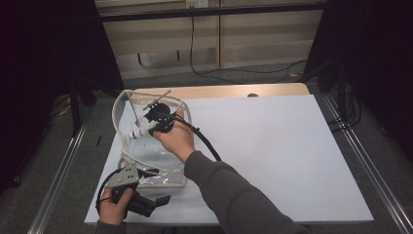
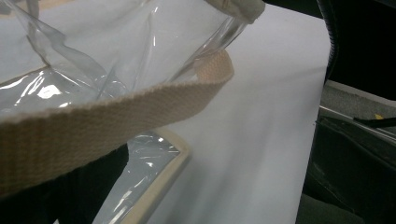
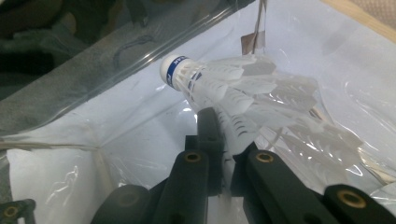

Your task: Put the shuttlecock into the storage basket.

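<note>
A clear plastic bag [image 1: 160, 168] with beige trim lies open at the left of the white-covered table [image 1: 272, 146]. My right gripper [image 1: 150, 128] reaches into its mouth, shut on the feather skirt of a white shuttlecock [image 3: 224, 88]. The shuttlecock's cork, with its blue band, points away from the jaws. In the high view the shuttlecock [image 1: 138, 132] sticks out left of the hand. My left gripper [image 1: 156, 201] sits at the table's near left corner by the bag's bottom edge. The bag's beige webbing strap [image 2: 116, 121] runs taut across its jaws, which appear shut on it.
A thick black cable [image 1: 207, 144] trails from the right gripper over the forearm. The table's wooden back edge [image 1: 219, 91] shows beyond the white sheet. Metal rails [image 1: 360, 161] run along both sides, and cables lie on the floor behind.
</note>
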A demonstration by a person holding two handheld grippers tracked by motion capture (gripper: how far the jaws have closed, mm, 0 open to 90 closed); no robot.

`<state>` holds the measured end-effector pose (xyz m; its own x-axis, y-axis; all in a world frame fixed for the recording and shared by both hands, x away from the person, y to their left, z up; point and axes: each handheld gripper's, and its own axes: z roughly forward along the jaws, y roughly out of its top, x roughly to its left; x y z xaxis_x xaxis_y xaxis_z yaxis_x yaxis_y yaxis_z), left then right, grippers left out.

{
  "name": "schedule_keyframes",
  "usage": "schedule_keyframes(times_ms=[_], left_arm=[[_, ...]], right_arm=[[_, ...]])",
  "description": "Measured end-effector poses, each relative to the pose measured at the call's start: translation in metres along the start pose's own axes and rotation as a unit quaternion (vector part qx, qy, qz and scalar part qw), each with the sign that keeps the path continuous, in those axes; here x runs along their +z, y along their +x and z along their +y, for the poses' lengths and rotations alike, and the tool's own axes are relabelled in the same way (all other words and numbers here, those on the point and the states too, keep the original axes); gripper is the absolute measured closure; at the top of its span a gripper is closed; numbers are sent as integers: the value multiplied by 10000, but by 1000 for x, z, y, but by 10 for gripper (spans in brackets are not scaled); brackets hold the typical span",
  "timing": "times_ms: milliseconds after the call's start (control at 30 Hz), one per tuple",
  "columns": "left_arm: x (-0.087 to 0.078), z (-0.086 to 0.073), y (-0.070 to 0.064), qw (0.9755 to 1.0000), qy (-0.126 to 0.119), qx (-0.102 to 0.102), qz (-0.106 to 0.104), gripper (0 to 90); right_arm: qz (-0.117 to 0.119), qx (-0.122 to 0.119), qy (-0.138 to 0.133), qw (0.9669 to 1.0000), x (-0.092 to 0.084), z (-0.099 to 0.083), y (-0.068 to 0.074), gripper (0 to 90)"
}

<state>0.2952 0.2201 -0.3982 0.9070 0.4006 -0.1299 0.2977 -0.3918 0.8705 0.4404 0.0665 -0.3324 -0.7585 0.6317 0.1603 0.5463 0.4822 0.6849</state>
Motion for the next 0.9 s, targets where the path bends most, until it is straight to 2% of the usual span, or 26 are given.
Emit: schedule_keyframes(times_ms=[200, 900], left_arm=[[0, 0, 0, 10000, 2, 3, 3, 43], [1, 0, 1, 10000, 28, 15, 5, 42]], right_arm=[[46, 10, -8, 10000, 5, -4, -4, 887], [15, -143, -54, 9999, 10, -4, 0, 885]])
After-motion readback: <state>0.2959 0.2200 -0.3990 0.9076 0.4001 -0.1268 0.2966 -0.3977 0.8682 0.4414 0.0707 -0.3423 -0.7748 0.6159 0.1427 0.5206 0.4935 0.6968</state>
